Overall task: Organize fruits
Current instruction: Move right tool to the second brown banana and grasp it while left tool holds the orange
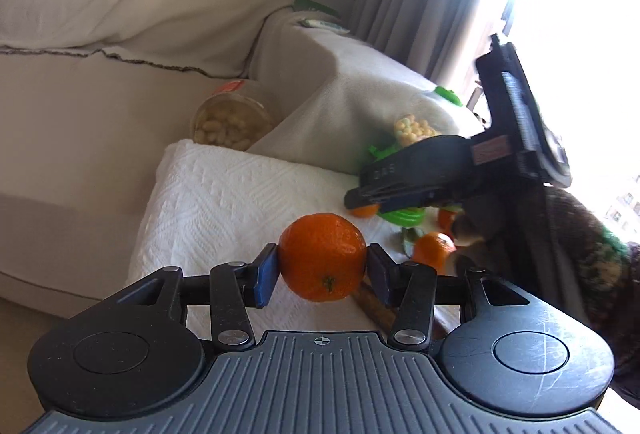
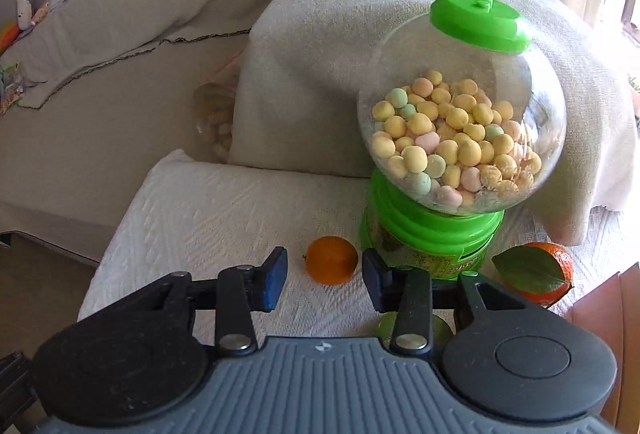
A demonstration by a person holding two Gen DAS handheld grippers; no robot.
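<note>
Left gripper point(image 1: 322, 268): jaws closed on a mandarin point(image 1: 322, 257); both blue pads press its sides, and it is held clear above the white cloth point(image 1: 224, 193).
Held mandarin: stem end faces near and down; it sits square between the pads.
Right gripper point(image 2: 325, 276): jaws apart with nothing between the pads; no earlier frame, so only this stance is told. Seen from the left wrist it point(image 1: 362, 198) reaches in from the right, low over the cloth, its tip near the dispenser's base.
Small orange fruit point(image 2: 331, 266): lies on the cloth just beyond the right gripper's fingertips, in line with the gap between them, untouched; just left of the dispenser base.
Dispenser point(image 2: 460, 137): green base and lid, clear globe about half full of pastel balls; stands upright on the far right part of the cloth.
Leafy mandarin point(image 2: 548, 274): on the cloth right of the dispenser base, a green leaf across its near side.
Another mandarin point(image 1: 434, 252): on the cloth right of the held one, beside the person's sleeve point(image 1: 592, 274).
Jar point(image 1: 228, 121): clear, with pale pieces inside, lying at the far edge of the cloth against the sofa point(image 1: 120, 33).
Sofa: draped in a beige cover, behind and left of the cloth.
</note>
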